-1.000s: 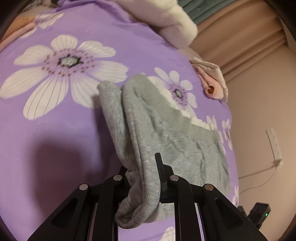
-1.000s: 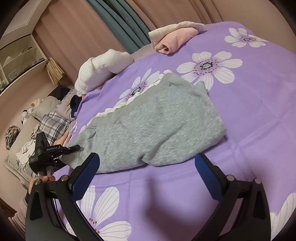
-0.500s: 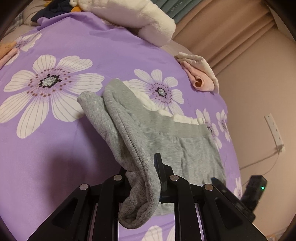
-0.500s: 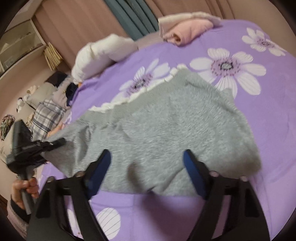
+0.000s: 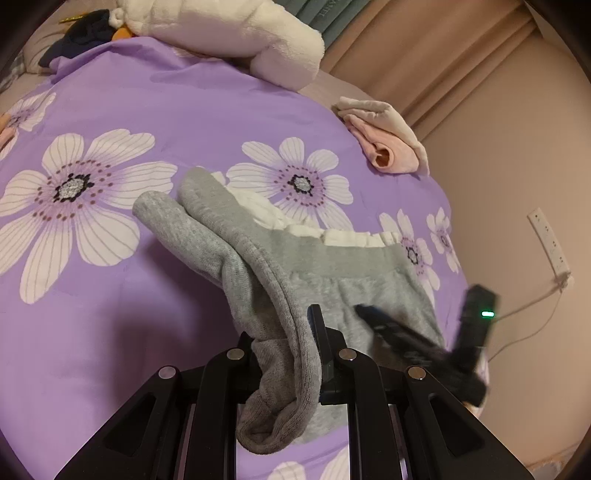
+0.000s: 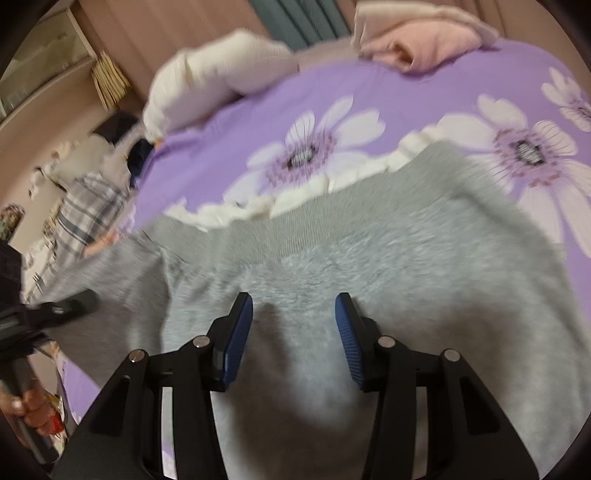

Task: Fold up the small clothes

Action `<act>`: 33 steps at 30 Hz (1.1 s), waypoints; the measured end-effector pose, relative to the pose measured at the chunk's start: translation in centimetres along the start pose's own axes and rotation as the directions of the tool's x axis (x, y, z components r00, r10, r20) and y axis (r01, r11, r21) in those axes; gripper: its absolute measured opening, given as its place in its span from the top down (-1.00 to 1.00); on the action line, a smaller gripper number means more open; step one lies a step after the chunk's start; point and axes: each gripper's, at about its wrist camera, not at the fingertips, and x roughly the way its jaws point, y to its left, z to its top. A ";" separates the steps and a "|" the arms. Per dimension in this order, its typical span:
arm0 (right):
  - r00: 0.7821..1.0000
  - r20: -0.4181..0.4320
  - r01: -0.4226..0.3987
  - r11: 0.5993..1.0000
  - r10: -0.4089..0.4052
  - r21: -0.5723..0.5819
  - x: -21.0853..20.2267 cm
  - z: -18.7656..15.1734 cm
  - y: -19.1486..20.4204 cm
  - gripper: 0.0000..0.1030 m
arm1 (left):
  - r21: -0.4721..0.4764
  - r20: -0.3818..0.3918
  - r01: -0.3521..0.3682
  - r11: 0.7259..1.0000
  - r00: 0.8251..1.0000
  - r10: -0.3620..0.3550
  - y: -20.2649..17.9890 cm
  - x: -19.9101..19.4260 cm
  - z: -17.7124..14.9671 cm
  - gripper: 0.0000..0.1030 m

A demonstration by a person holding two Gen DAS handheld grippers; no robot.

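A small grey knit garment (image 5: 325,273) with a white ruffled edge (image 5: 343,236) lies on the purple flowered bedspread (image 5: 192,110). My left gripper (image 5: 291,332) is shut on one end of the grey garment and holds it lifted, with folds hanging between the fingers. My right gripper (image 6: 293,317) is open, its blue pads (image 6: 236,339) just above the middle of the grey garment (image 6: 406,258). It also shows, blurred, at the right of the left wrist view (image 5: 417,339).
A white plush pillow (image 5: 236,33) lies at the bed's far edge. Folded pink and cream clothes (image 5: 388,140) sit near the bed's right corner. A wall socket with a cable (image 5: 550,243) is on the wall. Plaid clothing (image 6: 88,210) and shelves (image 6: 44,74) are at the left.
My right gripper has moved in over the grey garment and its jaws have narrowed. My left gripper has kept its hold and pulled the garment end back and up.
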 end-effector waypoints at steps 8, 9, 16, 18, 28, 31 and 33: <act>0.999 0.012 -0.050 0.999 0.050 -0.008 -3.1 -0.7 0.3 0.18 | 0.022 -0.004 0.007 1.000 1.000 -0.007 -1.2 0.4 0.3 0.72; 0.998 0.011 -0.058 0.998 0.059 -0.015 -3.5 -1.2 0.5 0.18 | 0.022 -0.003 0.010 1.000 1.000 -0.010 -1.3 0.3 0.4 0.72; 0.998 -0.036 -0.053 0.994 0.050 -0.099 -3.2 -4.7 1.6 0.18 | 0.060 -0.024 0.005 0.998 1.000 -0.003 -2.8 1.2 0.5 0.72; 0.996 -0.037 -0.088 0.995 0.087 -0.048 -3.6 -4.3 0.7 0.18 | 0.083 -0.035 0.004 0.997 0.999 -0.002 -3.7 1.7 0.3 0.72; 0.946 0.117 -0.323 0.911 0.302 0.255 -6.4 -3.1 -5.1 0.02 | 0.281 -0.094 0.023 0.959 0.996 0.003 -9.6 4.4 -0.7 0.72; 0.899 0.158 -0.438 0.829 0.409 0.348 -6.3 -3.1 -7.1 -0.24 | 0.325 -0.126 0.010 0.946 0.991 0.033 -10.6 6.0 -1.2 0.72; 0.868 0.188 -0.495 0.770 0.460 0.403 -6.1 -3.2 -7.9 -0.44 | 0.351 -0.165 0.000 0.936 0.984 0.062 -11.0 7.2 -1.8 0.72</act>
